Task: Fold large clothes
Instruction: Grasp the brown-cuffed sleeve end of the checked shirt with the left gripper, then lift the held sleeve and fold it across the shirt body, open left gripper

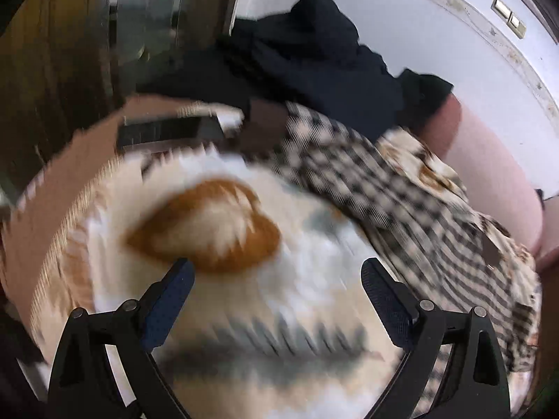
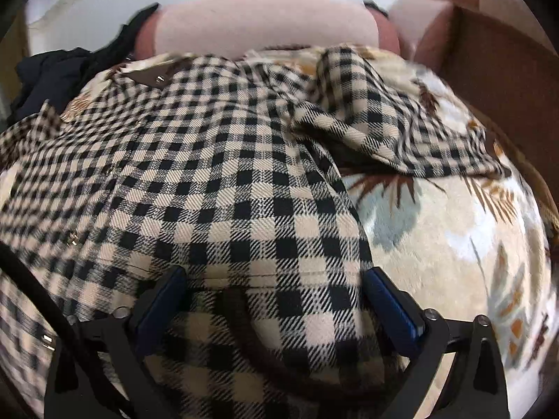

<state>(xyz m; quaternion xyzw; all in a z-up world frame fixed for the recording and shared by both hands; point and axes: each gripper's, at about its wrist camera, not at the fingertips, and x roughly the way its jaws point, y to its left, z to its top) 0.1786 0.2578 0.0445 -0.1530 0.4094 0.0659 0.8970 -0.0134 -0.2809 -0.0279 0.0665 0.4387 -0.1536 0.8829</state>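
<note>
The right gripper stands wide, its blue pads straddling a ridge of the checked shirt; the cloth lies between the jaws but the pads do not look pressed on it, so I judge it released or not yet pinched, placed there to take up a hem or edge for a fold. The shirt is spread rumpled over a bed covered by a cream blanket with brown and grey leaf prints, and one part, likely a sleeve, is flopped back on itself toward the right, which will need straightening before any clean fold. The left gripper is also spread wide and holds nothing; it hangs over bare blanket well to the left of the shirt, and its view is heavily smeared, so detail there is poor. Beyond the shirt a heap of dark clothes lies against the wall, just beside the shirt's far edge, and may crowd the folding space. A pink bolster runs along the head of the bed. A flat dark object lies on the blanket's far left; what it is I cannot tell. A brown box flanks the bed on the right
</note>
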